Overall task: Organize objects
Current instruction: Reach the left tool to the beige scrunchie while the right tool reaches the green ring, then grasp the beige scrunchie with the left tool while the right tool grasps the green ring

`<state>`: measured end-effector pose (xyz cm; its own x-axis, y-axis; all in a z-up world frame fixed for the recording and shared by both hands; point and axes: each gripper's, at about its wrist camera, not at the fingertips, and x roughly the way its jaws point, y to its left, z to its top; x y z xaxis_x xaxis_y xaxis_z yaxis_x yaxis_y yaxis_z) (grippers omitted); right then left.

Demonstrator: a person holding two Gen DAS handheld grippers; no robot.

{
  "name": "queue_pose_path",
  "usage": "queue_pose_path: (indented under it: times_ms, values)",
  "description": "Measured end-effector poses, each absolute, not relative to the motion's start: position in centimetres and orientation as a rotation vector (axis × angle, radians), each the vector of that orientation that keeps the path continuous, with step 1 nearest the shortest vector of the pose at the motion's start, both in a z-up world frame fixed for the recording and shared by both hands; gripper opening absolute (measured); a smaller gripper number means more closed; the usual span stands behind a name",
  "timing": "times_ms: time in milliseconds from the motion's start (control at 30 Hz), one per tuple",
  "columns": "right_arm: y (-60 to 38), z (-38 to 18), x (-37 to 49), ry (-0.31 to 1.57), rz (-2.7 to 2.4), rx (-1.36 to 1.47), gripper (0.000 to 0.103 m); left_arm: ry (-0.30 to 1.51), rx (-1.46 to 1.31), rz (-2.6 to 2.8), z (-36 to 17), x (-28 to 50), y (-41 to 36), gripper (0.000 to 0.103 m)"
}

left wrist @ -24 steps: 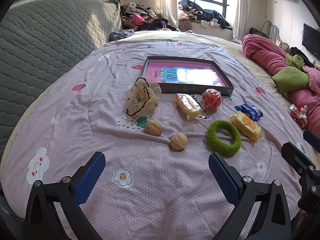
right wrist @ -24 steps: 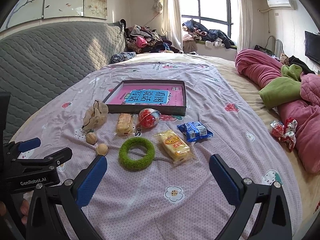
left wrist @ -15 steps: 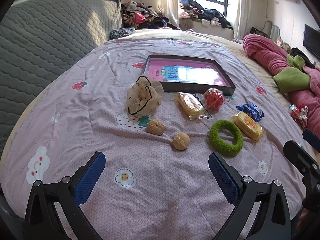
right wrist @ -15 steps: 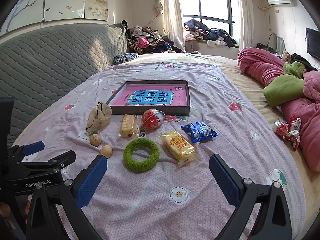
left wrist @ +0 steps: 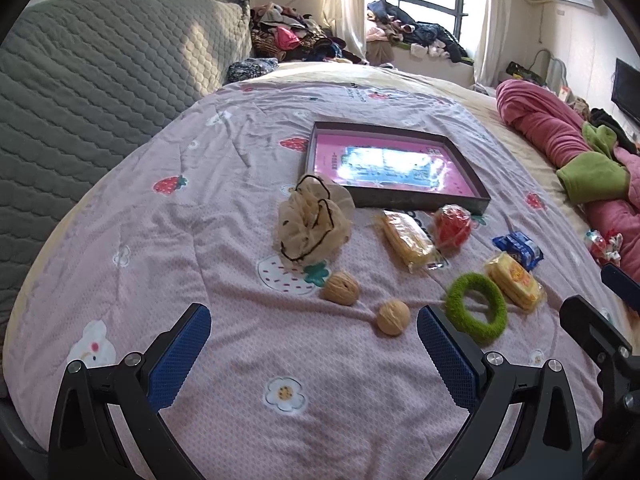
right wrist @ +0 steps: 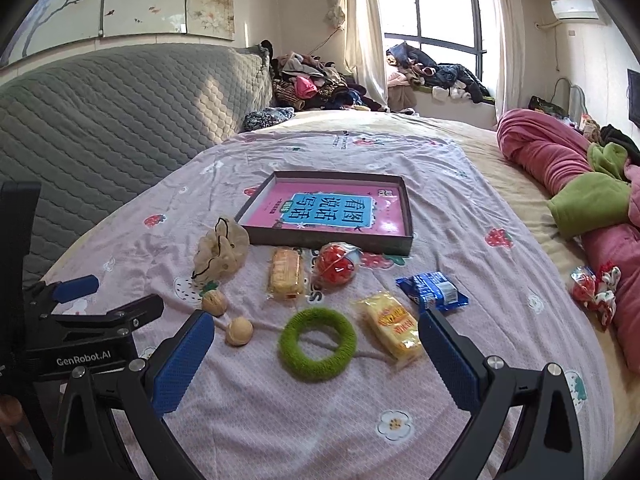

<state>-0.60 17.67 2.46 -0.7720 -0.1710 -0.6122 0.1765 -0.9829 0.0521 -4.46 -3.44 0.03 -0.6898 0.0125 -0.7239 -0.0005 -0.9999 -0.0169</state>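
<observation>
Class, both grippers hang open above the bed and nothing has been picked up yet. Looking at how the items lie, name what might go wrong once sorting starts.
1. The two walnuts are round and lie on soft, wrinkled bedding; a nudge may roll them away.
2. The yellow snack pack lies close beside the green ring, so the right gripper might catch both.
3. The tray has a raised wall; items could catch on it.

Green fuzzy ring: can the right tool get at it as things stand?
Probably yes. The green fuzzy ring lies flat on the pink bedspread, straight ahead of the open right tool, with nothing over it; the yellow wafer packet lies apart.
</observation>
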Motion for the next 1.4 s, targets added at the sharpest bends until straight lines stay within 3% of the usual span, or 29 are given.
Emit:
queue_pose_path:
  times_ms: [500,1067,1167,1233,1333,1400]
  values:
    - [16.0,-0.4,-4.2,0.037,-2.757,1.102,0.103,0.044,-1.223,2.884,-0.6,-10.4,-5.2,0.103]
    - [15.4,-6.0,-8.7,0.084,-2.705,1.377,0.103,0.112,-1.329,2.790,-6.1,-18.8,-3.6,0.103]
    - [15.2,-6.8,-9.2,0.117,-2.693,1.423,0.103,0.149,-1.387,2.789,-7.5,-20.0,-3.3,0.082]
    - [15.1,-7.1,-9.2,0.147,-2.700,1.423,0.099,0.106,-1.425,2.746,-8.4,-20.5,-3.5,0.054]
    - [14.8,-7.5,-9.2,0.205,-2.711,1.437,0.081,0.094,-1.438,2.709,-9.3,-20.7,-3.4,0.051]
    - [14.6,-7.8,-9.3,0.221,-2.693,1.454,0.076,0.127,-1.402,2.733,-9.1,-20.4,-3.1,0.051]
